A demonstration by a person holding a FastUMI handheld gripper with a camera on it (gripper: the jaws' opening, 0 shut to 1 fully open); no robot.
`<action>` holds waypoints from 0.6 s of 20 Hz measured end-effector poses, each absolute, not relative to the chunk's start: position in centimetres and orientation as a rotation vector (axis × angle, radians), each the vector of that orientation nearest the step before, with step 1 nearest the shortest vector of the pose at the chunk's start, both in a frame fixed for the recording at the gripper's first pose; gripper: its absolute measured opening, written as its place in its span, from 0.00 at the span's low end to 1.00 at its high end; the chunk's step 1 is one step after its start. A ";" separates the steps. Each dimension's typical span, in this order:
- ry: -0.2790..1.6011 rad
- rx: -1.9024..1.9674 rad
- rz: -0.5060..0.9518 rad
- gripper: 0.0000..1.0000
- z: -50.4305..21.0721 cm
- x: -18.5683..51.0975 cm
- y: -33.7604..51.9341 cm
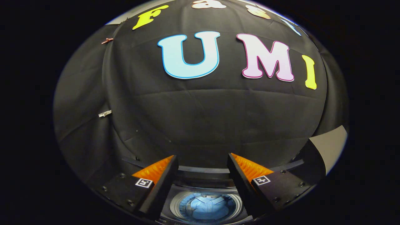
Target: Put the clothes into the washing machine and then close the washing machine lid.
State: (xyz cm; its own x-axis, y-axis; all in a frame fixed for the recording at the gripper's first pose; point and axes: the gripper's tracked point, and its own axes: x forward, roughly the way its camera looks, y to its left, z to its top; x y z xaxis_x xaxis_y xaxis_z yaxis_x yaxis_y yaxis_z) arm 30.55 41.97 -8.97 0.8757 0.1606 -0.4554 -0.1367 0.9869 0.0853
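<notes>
Jaws spread and empty, the gripper (203, 175) hangs above the open washing machine (206, 206) at six o'clock; fetching clothes likely comes next.

The gripper (202, 167) points forward and level, its two fingers (162, 184) spread wide apart with a clear gap between them. Nothing is held between the fingers and they touch nothing. Each finger carries a small square marker (144, 182).

Black cloth (200, 118) drapes the booth's back and side walls, creased across its middle. Two small clips (105, 113) pin its side panel, while a pale grey panel (332, 145) curls out beside the far corner.
</notes>
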 end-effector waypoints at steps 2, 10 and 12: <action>0.464 0.043 0.158 1.00 -9.1 29.4 42.0; 0.461 0.046 0.168 1.00 -10.1 26.7 42.1; 0.457 0.042 0.174 1.00 -10.3 26.2 42.2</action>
